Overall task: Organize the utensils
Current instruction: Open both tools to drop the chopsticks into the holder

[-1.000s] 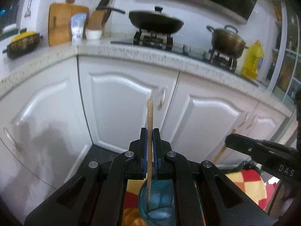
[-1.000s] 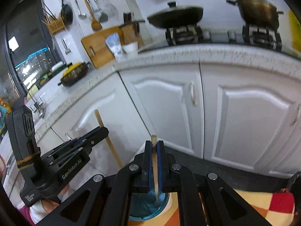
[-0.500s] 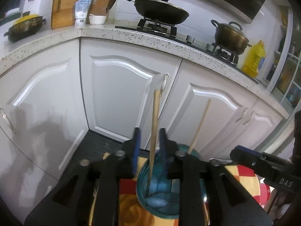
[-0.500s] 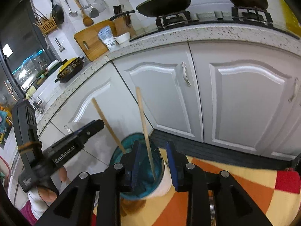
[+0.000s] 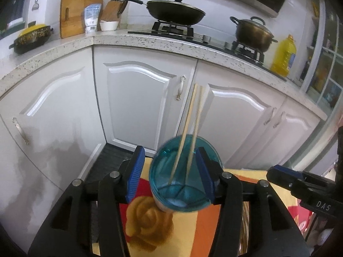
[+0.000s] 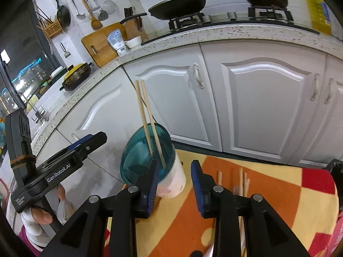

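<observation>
A cup (image 5: pixel 160 171) with a teal inside and a white outer wall (image 6: pixel 174 180) stands on a patterned cloth (image 6: pixel 268 192). Two wooden chopsticks (image 5: pixel 193 115) lean side by side in it, free of any pad; the right wrist view shows the same chopsticks (image 6: pixel 142 111). My left gripper (image 5: pixel 169 173) hovers just behind the cup, its jaws opening, the cup showing between the blue pads without touching them. My right gripper (image 6: pixel 174 185) is also opening, with nothing gripped and the cup beside its left pad. Each view catches the other gripper, the right gripper (image 5: pixel 300 184) and the left gripper (image 6: pixel 64 158).
Several more chopsticks (image 6: pixel 242 182) lie on the cloth right of the cup. White cabinet doors (image 5: pixel 139 98) rise close behind, under a speckled counter (image 5: pixel 150 40) with a wok, a pot and an oil bottle. A hand (image 6: pixel 40 216) holds the left gripper.
Both grippers went from shut on a chopstick each to open and drew back. The two chopsticks now stand loose in the cup, leaning together.
</observation>
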### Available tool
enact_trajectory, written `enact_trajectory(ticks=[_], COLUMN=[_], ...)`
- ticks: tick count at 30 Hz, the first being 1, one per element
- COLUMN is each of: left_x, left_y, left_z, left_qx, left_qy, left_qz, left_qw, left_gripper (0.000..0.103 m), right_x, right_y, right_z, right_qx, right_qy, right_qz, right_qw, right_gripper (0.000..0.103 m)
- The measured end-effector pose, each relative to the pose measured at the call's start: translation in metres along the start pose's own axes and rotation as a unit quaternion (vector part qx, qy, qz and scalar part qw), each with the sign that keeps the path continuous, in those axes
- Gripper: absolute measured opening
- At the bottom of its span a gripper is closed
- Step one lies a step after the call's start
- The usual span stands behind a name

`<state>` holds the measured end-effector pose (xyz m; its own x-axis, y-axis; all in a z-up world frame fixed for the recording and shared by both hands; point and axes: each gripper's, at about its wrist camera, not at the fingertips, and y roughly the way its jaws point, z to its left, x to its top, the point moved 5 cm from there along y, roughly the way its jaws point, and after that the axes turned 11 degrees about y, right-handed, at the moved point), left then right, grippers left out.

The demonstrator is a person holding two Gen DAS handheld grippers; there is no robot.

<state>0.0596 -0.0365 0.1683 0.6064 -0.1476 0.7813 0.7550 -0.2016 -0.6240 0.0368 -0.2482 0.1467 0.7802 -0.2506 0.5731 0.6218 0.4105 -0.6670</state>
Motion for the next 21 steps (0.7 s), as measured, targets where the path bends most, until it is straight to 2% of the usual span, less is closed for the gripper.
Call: enact_trajectory(ticks=[2, 12, 15, 21], left_x=[-0.004, -0.021, -0.025, -0.035], left_y=[-0.005, -0.024, -0.027, -0.028], left_z=[-0.007, -0.049, -0.062, -0.082], left_qx=[-0.003, -0.028, -0.033, -0.042], left_qy=[0.006, 0.032, 0.041, 0.053], left_qz=[0.000, 0.006, 0.007, 0.014], left_qw=[1.0000, 0.9991, 0.9986, 0.9976], left_gripper=[0.049, 0.049, 0.049, 0.049], right_x=[-0.006, -0.029, -0.033, -0.042], right_y=[-0.007, -0.040, -0.051, -0.066], right_z=[-0.005, -0.031, -0.036, -0.051], right_qx=[-0.006, -0.043, -0.054, -0.065], right_qy=[0.004, 0.023, 0.019, 0.028], right_qz=[-0.003, -0.022, -0.032, -0.036], right_qw=[1.000, 0.999, 0.998, 0.997], right_gripper=[0.035, 0.037, 0.042, 0.042])
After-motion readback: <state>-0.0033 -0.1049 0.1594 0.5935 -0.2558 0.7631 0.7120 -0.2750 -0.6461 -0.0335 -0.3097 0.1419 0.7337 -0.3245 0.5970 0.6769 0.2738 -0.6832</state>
